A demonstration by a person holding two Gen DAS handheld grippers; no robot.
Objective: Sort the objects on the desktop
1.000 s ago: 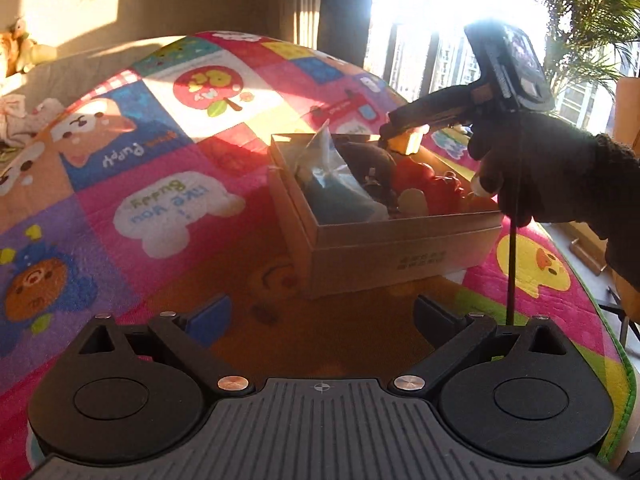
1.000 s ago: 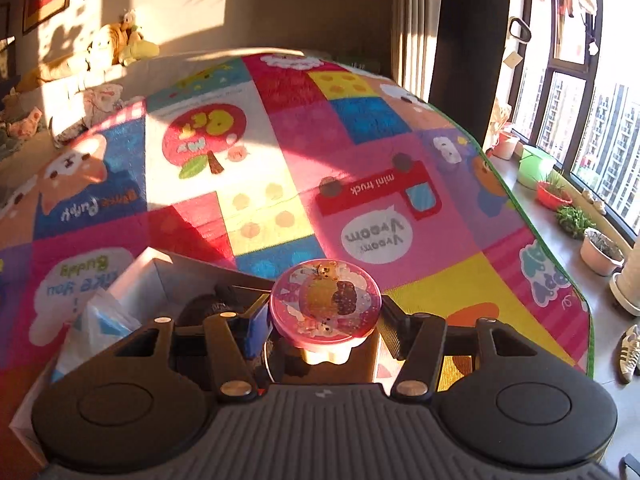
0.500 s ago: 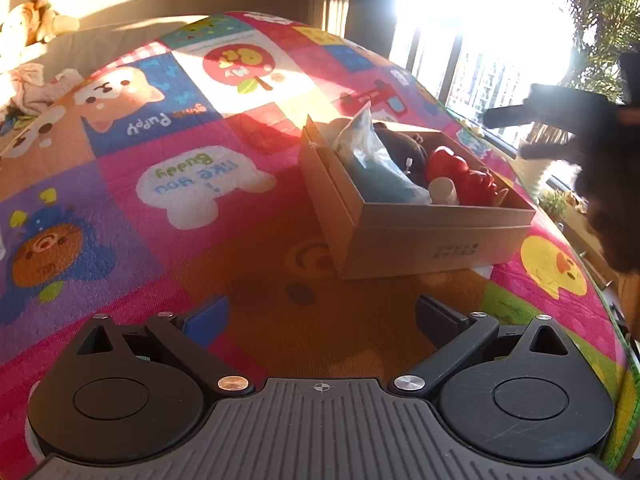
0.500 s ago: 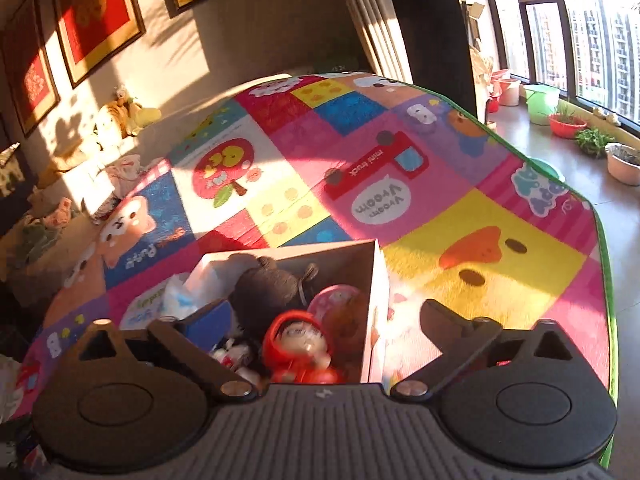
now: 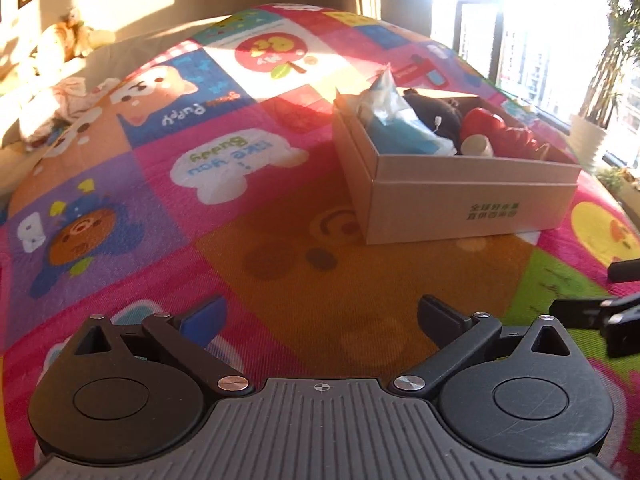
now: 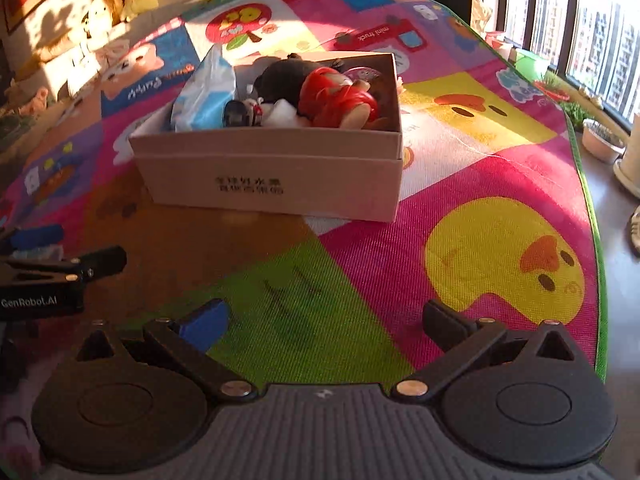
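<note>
An open cardboard box stands on the colourful play mat. Inside lie a blue and white tissue pack, a black plush, a red doll and a pink round-lidded pot against the far right wall. My right gripper is open and empty, back from the box's near side over a green patch. My left gripper is open and empty over the orange patch, to the left of the right one. Each shows at the edge of the other's view.
The mat ends in a green border at the right, with bare floor, plant pots and windows beyond. Soft toys lie along the wall at the far left.
The right gripper held the pink-lidded pot over the box, opened, left it inside and drew back toward me. The left gripper dipped slightly and stayed open.
</note>
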